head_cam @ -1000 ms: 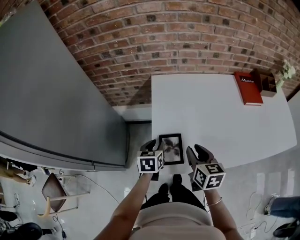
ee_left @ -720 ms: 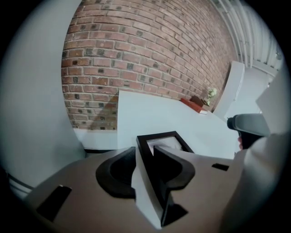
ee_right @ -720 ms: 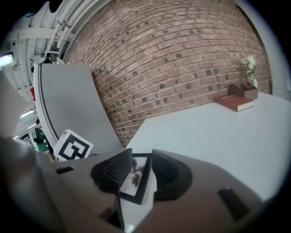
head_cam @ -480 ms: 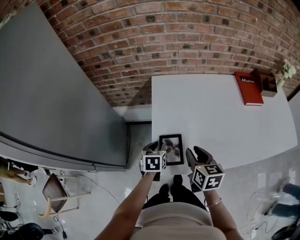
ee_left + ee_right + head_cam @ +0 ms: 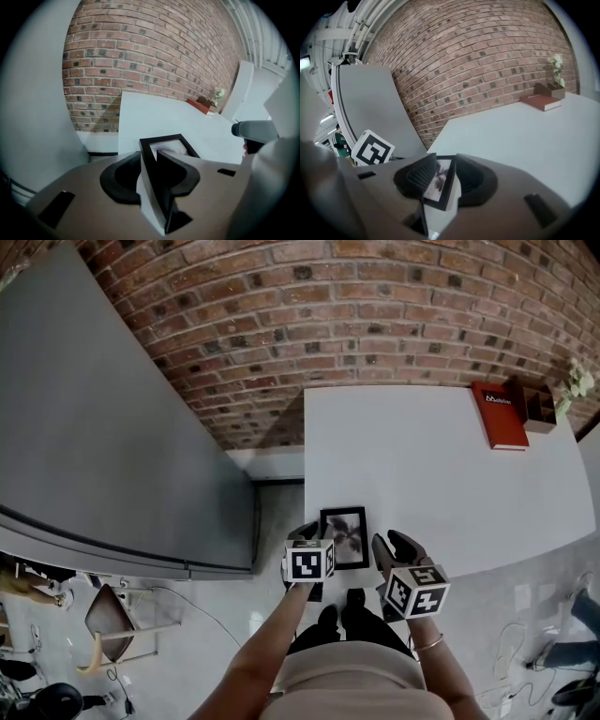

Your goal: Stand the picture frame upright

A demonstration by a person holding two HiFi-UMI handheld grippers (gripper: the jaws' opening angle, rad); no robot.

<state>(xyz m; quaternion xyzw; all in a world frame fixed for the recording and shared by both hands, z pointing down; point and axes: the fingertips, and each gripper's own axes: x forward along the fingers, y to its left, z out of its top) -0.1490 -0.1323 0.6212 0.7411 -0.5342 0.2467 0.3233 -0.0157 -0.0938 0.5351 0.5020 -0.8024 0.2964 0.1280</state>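
Currently counted: one picture frame (image 5: 344,537), two grippers, one table (image 5: 441,474), one red book (image 5: 497,415). The frame has a narrow black rim around a pale print of a dark flower. It lies face up at the table's near edge, between the two grippers. The left gripper (image 5: 312,532) has just been closing its jaws, and they now pinch the frame's left rim. The right gripper (image 5: 396,547) is spread wide just beside the frame's right rim, with nothing held. The book lies well apart at the far right corner.
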